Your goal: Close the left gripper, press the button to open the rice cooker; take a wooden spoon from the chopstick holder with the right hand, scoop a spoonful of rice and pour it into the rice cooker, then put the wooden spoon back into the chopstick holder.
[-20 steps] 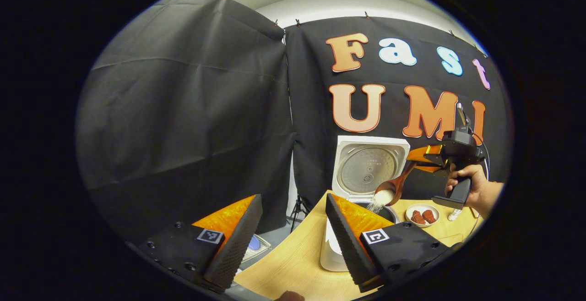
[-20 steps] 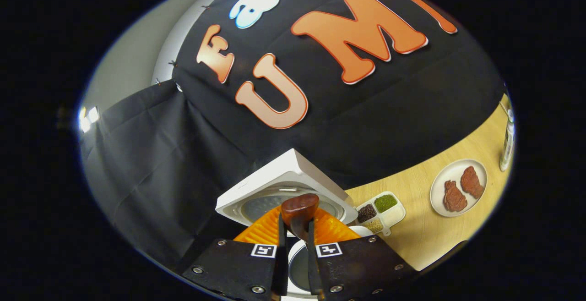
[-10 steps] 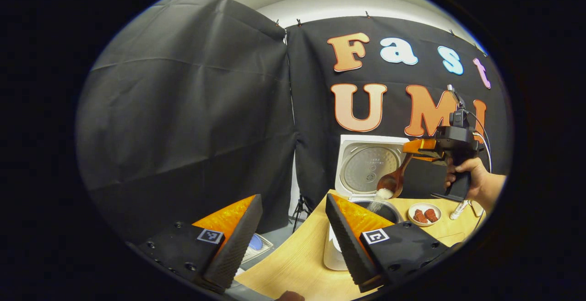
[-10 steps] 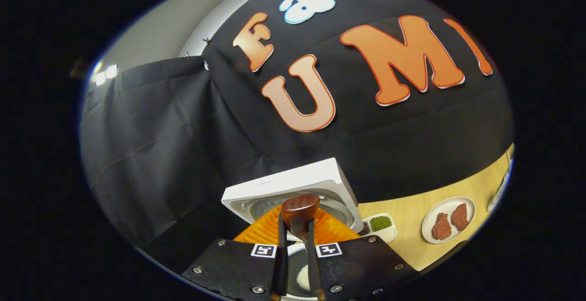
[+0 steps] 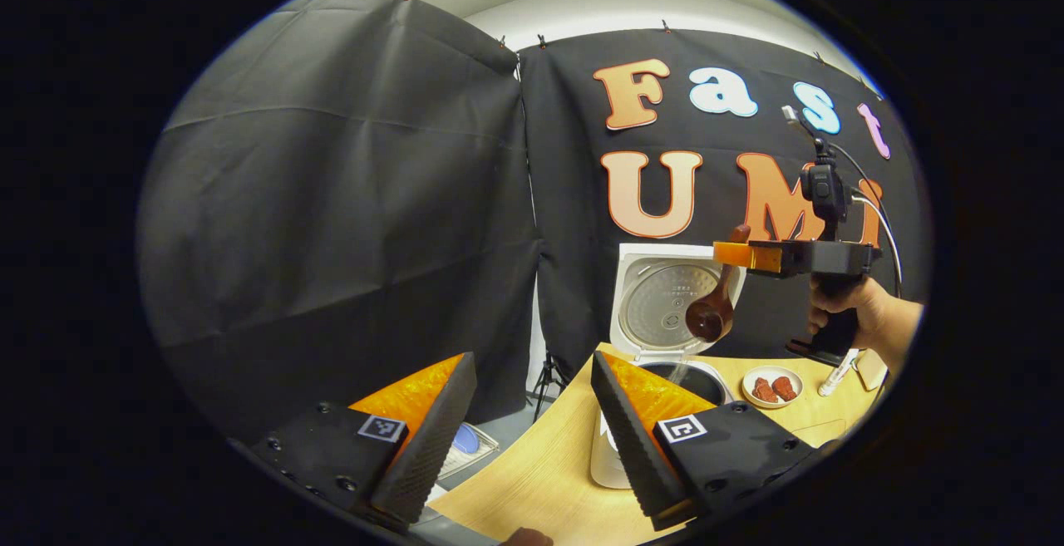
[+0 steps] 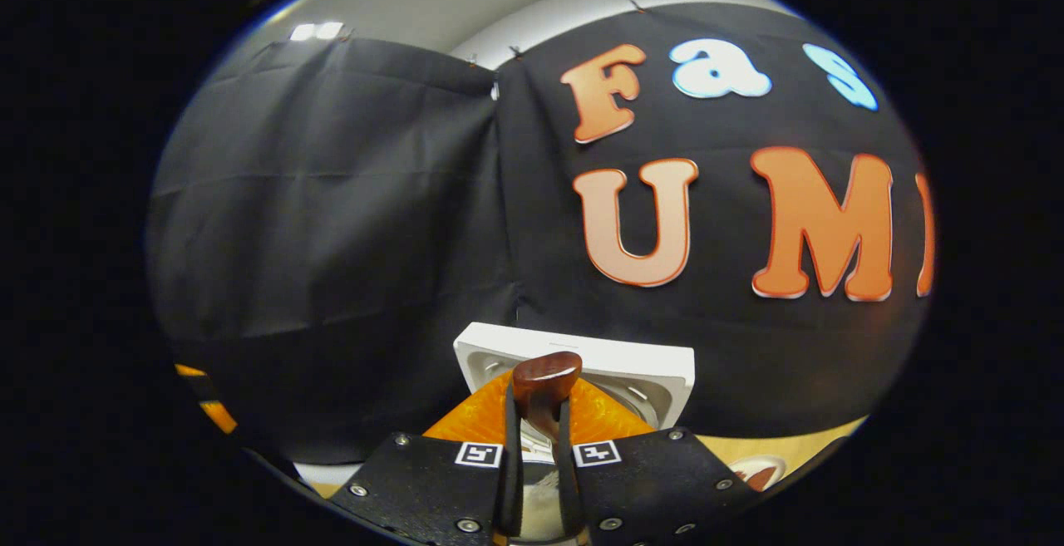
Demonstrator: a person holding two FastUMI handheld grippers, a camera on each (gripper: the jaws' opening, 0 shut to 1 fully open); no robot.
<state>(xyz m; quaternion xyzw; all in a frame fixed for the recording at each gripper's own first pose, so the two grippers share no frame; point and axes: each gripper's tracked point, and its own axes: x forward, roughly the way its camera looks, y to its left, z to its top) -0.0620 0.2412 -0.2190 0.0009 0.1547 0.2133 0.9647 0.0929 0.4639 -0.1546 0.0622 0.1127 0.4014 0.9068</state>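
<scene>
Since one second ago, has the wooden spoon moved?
Yes. In the left gripper view the wooden spoon has risen against the open rice cooker lid and turned nearly upright, held by the right gripper.

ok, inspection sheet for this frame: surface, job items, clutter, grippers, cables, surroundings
Surface: light wooden table, bare at the near end.
Job's things: white rice cooker at the table's edge, lid upright and open, inner pot exposed. Wooden spoon hangs bowl down over the pot, a thin trickle of rice falling from it. Chopstick holder: nothing seen.
Clutter: small plate with two reddish pieces behind the cooker; a white tube beside it.
Grippers: left gripper open, holding nothing, low at the table's near end. Right gripper shut on the spoon's handle, held by a hand.
Cables: two leads loop off the right gripper's camera mount.
Surroundings: tripod on the floor beyond the table.
</scene>
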